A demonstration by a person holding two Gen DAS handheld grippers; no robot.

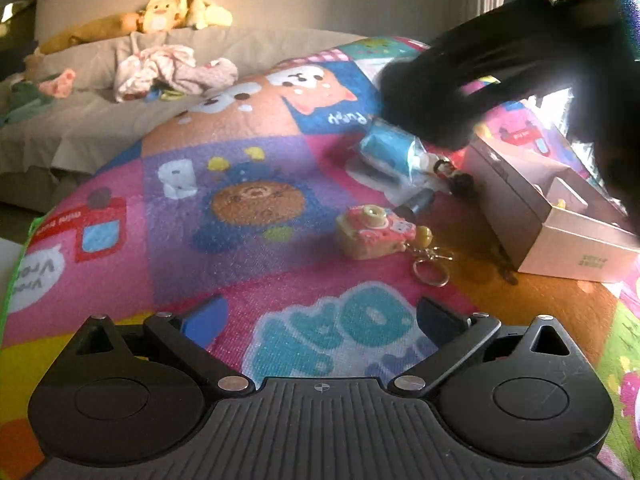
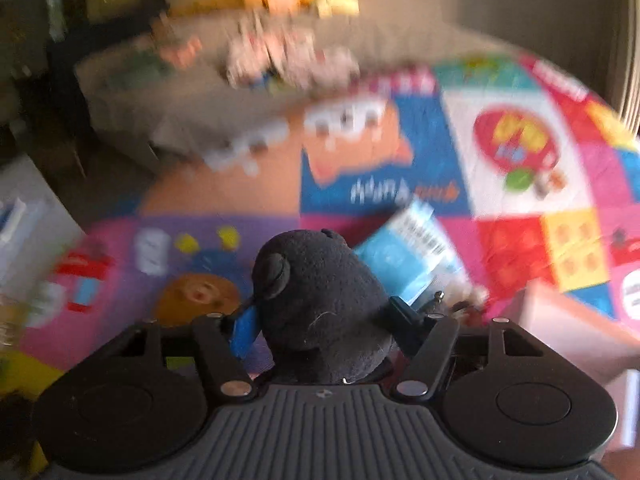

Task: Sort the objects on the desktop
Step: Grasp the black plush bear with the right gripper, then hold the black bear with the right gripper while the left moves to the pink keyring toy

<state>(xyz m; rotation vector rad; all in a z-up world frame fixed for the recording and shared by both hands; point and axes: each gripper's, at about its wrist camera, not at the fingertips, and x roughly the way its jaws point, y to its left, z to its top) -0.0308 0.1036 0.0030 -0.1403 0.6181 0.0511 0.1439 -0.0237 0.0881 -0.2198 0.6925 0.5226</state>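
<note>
Two wrist views of a sorting task on a table spread with a bright cartoon-print cloth (image 1: 248, 240).

Right gripper (image 2: 322, 322): jaws clamped on a dark plush toy (image 2: 320, 300), one blue pad pressing its left flank and the dark finger its right. The toy's long axis runs forward along the fingers, its rounded head pointing away from the camera. The right view is heavily smeared, so finer detail of the toy cannot be read. In the left view the same toy and gripper appear only as a dark blurred mass at upper right.

Left gripper (image 1: 320, 320): jaws apart and empty, hovering low over the cloth.

Key relation: the open cardboard box (image 1: 532, 216) (apparently the sorting destination) lies to the right of the held toy and near it, at the lower right edge of the right view; the right hand is the nearer one. The coming move probably turns on carrying the toy rightward over the box wall before release.

Items left on the cloth: a pink toy-camera keychain (image 1: 376, 232) ahead and right of the left jaws, a blue packet (image 1: 390, 148) beyond it, and a small figurine (image 1: 450, 174) just beside the box.

Room: a grey covered sofa (image 1: 80, 112) behind the table carries stuffed animals (image 1: 176, 8) and crumpled clothes (image 1: 172, 68).
</note>
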